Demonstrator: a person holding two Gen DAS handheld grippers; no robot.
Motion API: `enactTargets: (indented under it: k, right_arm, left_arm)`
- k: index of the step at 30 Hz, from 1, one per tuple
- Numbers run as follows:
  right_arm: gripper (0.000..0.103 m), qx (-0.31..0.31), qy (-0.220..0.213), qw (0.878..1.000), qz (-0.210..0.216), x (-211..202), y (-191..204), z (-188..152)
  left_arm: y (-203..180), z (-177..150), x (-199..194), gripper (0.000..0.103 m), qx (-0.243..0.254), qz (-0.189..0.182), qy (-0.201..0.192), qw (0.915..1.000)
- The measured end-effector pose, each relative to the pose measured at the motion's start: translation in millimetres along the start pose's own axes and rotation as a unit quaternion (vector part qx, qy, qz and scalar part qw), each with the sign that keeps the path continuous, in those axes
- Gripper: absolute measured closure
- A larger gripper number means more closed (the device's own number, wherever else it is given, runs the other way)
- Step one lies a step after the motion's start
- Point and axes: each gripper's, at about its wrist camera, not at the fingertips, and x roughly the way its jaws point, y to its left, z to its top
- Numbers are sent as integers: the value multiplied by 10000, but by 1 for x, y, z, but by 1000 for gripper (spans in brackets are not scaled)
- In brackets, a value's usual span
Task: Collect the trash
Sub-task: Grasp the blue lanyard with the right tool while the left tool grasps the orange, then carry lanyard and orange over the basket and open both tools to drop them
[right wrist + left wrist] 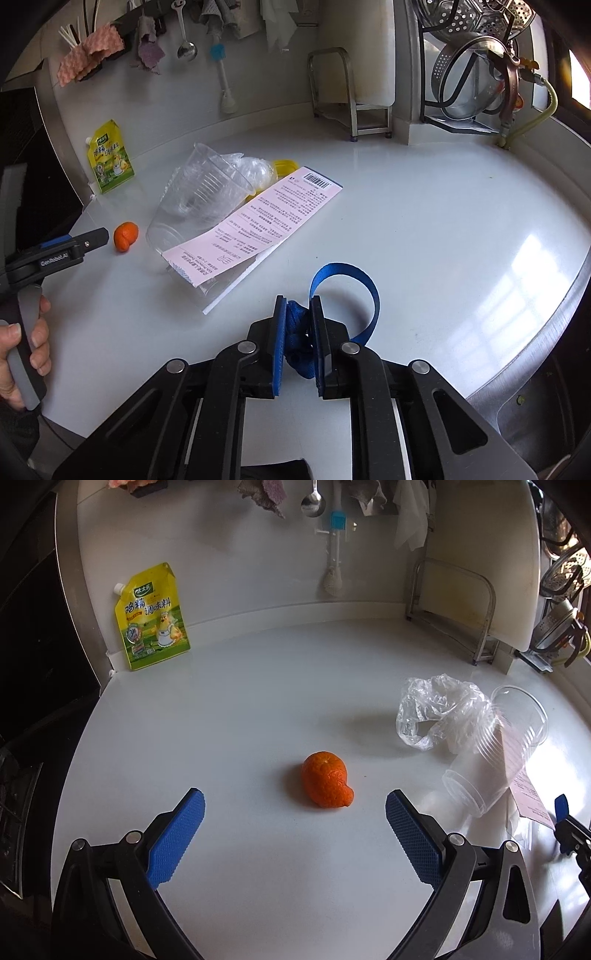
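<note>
Right gripper (298, 306) clamped tight on a bunched blue strap (369, 295), loop arching up over the white counter (461, 229). Left gripper (295, 806) spread wide, nothing between the blue pads (177, 834), poised just short of the orange peel (327, 784). Farther right, well apart from the peel: clear plastic cup (495, 753) on its side, pink printed slip (258, 218) draped over it, crumpled clear bag (439, 709) touching the cup. Against the back wall, yellow seasoning pouch (151, 618) upright.
</note>
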Motion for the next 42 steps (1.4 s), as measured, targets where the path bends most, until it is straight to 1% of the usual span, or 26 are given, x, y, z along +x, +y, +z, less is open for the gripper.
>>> enactTargets:
  k: [5, 8, 12, 15, 17, 18, 19, 20, 22, 23, 25, 26, 29, 33, 38, 42]
  right_arm:
    - [90, 86, -32, 9999, 82, -4, -3, 2]
    - [90, 117, -65, 9998, 112, -6, -4, 3]
    - [90, 161, -94, 9997, 160, -7, -4, 2]
    - [90, 160, -83, 9997, 177, -6, -3, 2]
    - [90, 163, -81, 9997, 184, -6, -3, 2]
    - [90, 167, -85, 9997, 185, -6, -3, 2]
    - [90, 165, -88, 9997, 186, -6, -3, 2]
    - [90, 163, -88, 9997, 187, -6, -3, 2]
    - [90, 161, -81, 9997, 176, -5, -3, 2]
    - [90, 156, -80, 9997, 161, -6, -3, 1]
    - [90, 138, -97, 9998, 116, -7, -3, 1]
    - [90, 129, -110, 9998, 107, -8, -3, 0]
    - [90, 83, -154, 9998, 62, -13, -2, -3]
    - [90, 110, -152, 9998, 27, -24, 0, -15]
    - [90, 128, -230, 9997, -15, -50, 10, -33]
    - [90, 347, -234, 9991, 61, -71, 17, -56]
  left_arm:
    - [-3, 8, 23, 6, -12, 159, 267, 9995]
    - [1, 11, 35, 6, -109, 171, 431, 9989]
    - [1, 15, 47, 6, -65, 337, 520, 9981]
    - [0, 15, 51, 8, -75, 338, 540, 9979]
    - [1, 14, 52, 16, -92, 295, 535, 9981]
    - [1, 14, 53, 23, -87, 237, 549, 9982]
    - [0, 14, 53, 29, -82, 175, 539, 9984]
    - [0, 14, 52, 32, -51, 152, 520, 9985]
    - [-2, 13, 50, 48, -12, 38, 502, 9987]
    - [-2, 13, 49, 52, -18, -47, 502, 9987]
    - [-3, 11, 46, 68, -29, -164, 516, 9985]
    - [-4, 9, 44, 71, 0, -186, 518, 9985]
    - [-5, 4, 31, 74, 131, -168, 424, 9989]
    - [-9, -3, 0, 74, 307, -185, 76, 9993]
    - [-18, -18, -46, 74, 454, -463, -320, 9974]
    - [-28, -38, -80, 74, 589, -682, -529, 9945]
